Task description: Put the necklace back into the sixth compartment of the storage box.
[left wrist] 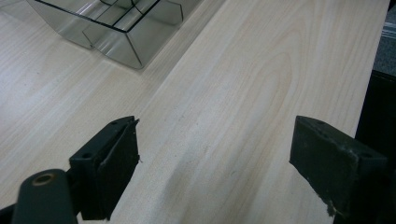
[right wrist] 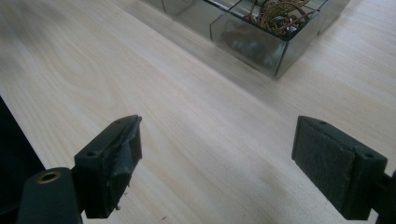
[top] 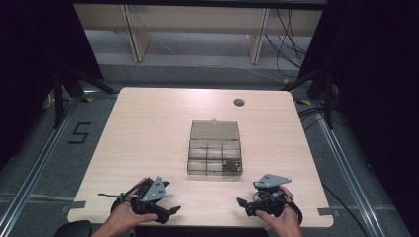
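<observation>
Nothing is held yet, since the left gripper (top: 168, 211) and the right gripper (top: 243, 203) are kept wide open and empty near the table (top: 148, 128) edge, so the clear box (top: 215, 154) in the middle must be reached for next.

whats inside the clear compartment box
The clear compartment box lies open; its near right compartment holds a tangle of small brownish pieces. The other compartments look empty, though the smoky walls and the distance hide any tiny items.
</observation>
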### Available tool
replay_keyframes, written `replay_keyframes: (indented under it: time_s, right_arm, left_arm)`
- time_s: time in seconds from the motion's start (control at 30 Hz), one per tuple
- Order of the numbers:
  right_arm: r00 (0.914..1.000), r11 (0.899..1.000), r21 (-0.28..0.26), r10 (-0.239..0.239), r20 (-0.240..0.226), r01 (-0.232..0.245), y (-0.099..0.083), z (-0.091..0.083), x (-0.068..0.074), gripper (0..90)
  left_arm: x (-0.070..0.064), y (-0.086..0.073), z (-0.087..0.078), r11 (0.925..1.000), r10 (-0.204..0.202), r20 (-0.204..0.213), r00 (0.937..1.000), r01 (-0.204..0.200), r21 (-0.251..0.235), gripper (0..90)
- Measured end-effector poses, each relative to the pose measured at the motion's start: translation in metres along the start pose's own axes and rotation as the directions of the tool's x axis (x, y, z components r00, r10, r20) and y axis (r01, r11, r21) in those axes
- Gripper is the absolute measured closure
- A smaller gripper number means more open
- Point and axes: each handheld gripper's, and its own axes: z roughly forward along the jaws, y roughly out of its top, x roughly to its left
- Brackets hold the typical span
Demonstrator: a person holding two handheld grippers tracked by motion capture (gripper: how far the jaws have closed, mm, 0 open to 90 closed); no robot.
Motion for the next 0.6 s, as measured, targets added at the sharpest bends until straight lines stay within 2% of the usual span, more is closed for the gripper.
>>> replay_keyframes:
  time_s: [0.07, 0.1, 0.17, 0.23, 0.27, 0.33, 0.37, 0.47, 0.53, 0.6]
  right_arm:
    - [0.9999, 1.0, 0.0, -0.011, -0.003, 0.011, -0.001, 0.0, 0.0, 16.8]
    - [0.9999, 1.0, 0.009, 0.008, -0.006, -0.008, -0.001, -0.001, 0.001, 16.8]
    - [0.9998, 1.0, -0.009, -0.022, 0.002, 0.022, -0.003, 0.0, 0.0, 16.8]
    - [0.9997, 1.0, -0.002, -0.023, -0.012, 0.023, -0.004, 0.0, 0.0, 16.8]
    - [0.9999, 1.0, 0.008, 0.002, -0.011, -0.002, -0.005, -0.001, 0.002, 16.8]
    - [0.9997, 1.0, 0.001, -0.021, -0.011, 0.021, -0.007, 0.0, 0.001, 16.8]
    - [1.0, 1.0, 0.008, 0.0, -0.008, 0.0, -0.007, -0.001, 0.003, 16.8]
    - [0.9999, 1.0, 0.007, -0.01, -0.009, 0.01, -0.01, -0.001, 0.003, 16.8]
    - [1.0, 1.0, 0.011, 0.007, -0.006, -0.007, -0.01, -0.001, 0.004, 16.8]
    - [0.9999, 1.0, 0.006, -0.013, -0.008, 0.013, -0.012, -0.001, 0.003, 16.8]
  left_arm:
    - [0.001, 0.0, 0.0, 0.9999, 0.008, 0.002, 1.0, -0.008, 0.008, 15.1]
    - [0.001, 0.0, 0.0, 0.9999, 0.009, 0.002, 1.0, -0.009, 0.009, 15.1]
    - [0.001, 0.0, 0.0, 0.9999, 0.008, 0.001, 1.0, -0.008, 0.007, 15.1]
    - [0.0, 0.0, 0.0, 1.0, 0.002, 0.008, 1.0, -0.002, 0.002, 15.1]
    - [0.0, 0.0, 0.0, 1.0, 0.002, 0.01, 0.9999, -0.002, 0.003, 15.0]
    - [0.0, 0.0, 0.0, 1.0, 0.002, 0.01, 1.0, -0.002, 0.003, 15.1]
    - [0.0, 0.0, 0.001, 1.0, 0.002, 0.01, 1.0, -0.002, 0.004, 15.1]
    - [0.0, 0.0, 0.001, 1.0, 0.001, 0.01, 1.0, -0.001, 0.004, 15.1]
    - [0.001, 0.0, 0.001, 1.0, 0.004, 0.006, 1.0, -0.005, 0.007, 15.1]
    - [0.0, -0.001, 0.001, 0.9999, 0.007, -0.006, 1.0, -0.007, 0.01, 15.1]
